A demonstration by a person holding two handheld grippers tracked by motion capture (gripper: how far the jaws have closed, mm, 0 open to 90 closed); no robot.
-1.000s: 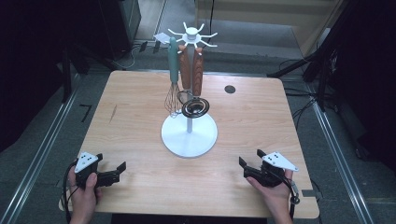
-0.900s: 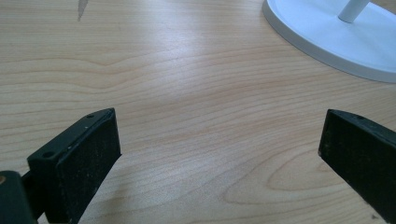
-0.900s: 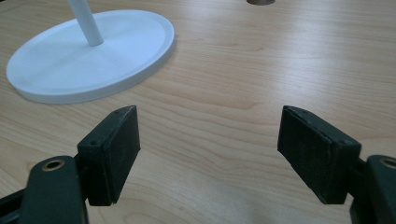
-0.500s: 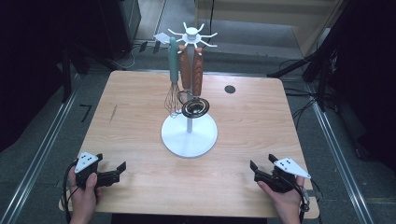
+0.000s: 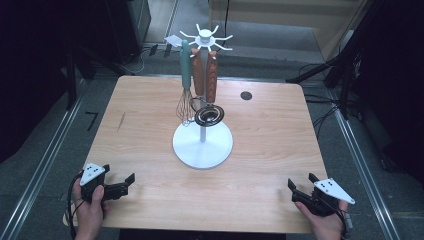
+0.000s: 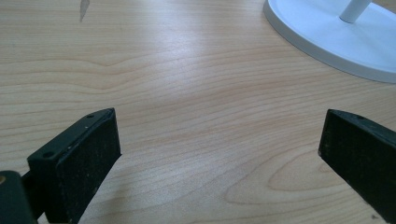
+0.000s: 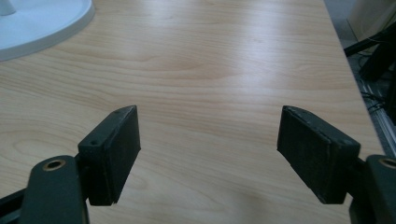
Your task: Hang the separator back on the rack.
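Desk (image 5: pixel 150 125) bare near me. Utensil stand (image 5: pixel 202 145) mid-desk, whisk (image 5: pixel 185 102) hanging on it, untouched. My right hand-held gripper (image 5: pixel 300 187) pulled back toward desk corner, jaws wide, empty. My left hand-held gripper (image 5: pixel 122 186) unmoved, wide, empty. Reach not begun.

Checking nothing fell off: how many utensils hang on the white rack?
3, maybe more hidden behind: a teal-handled whisk at the left, then two wooden-handled utensils, one ending in a coiled wire head above the rack's base.
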